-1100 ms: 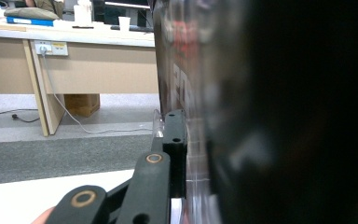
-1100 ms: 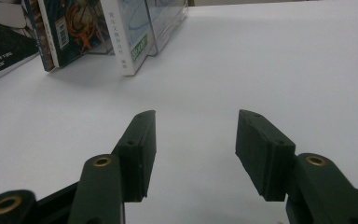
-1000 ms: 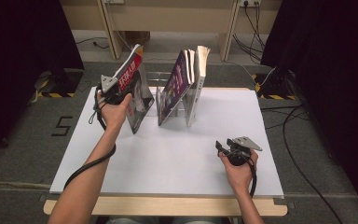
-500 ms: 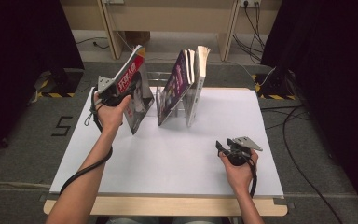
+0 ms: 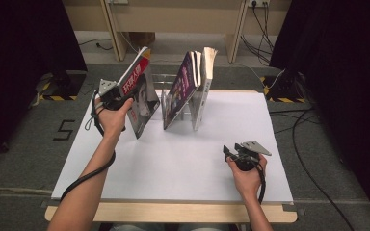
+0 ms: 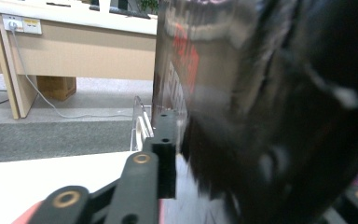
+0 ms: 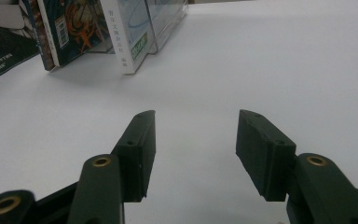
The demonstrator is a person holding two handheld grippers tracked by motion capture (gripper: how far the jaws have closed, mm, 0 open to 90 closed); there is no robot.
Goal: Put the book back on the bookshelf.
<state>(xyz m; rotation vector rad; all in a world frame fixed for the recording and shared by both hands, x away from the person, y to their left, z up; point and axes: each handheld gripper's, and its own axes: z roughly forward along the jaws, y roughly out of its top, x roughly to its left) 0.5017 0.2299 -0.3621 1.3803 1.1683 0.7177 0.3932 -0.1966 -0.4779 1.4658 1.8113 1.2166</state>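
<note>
My left hand-held gripper [image 5: 125,99] was up at the far left of the white worktop [image 5: 183,163], and its jaws had just been closing with the glossy magazine with the red title band and a dark portrait cover [image 5: 139,96] between them. In the left gripper view that magazine [image 6: 261,116] loomed large and blurred right against the lens, one black jaw standing hard against its near edge, so I called it a pinch on the magazine. The magazine stood tilted, top leaning away to the far right, its lower corner down near the worktop, just to the left of the clear acrylic book rack [image 5: 185,103].

Over in the rack, a purple-covered book [image 5: 180,89] leaned at a slant, and a pale thick book with white page edges [image 5: 204,82] stood nearly upright just beside it on the right. From the right gripper view I saw the clear rack [image 7: 168,18] and the spines lined up at the far end of the white surface, a white-spined volume [image 7: 128,37] resting at the rack's edge.

My right hand-held gripper [image 7: 193,154] sat low over the near right part of the worktop, well apart from the books. Its two black jaws were spread wide with bare white worktop showing between them, gripping nothing at all. In the high view my right hand [image 5: 246,175] cradled it close to the worktop's near edge.
</note>
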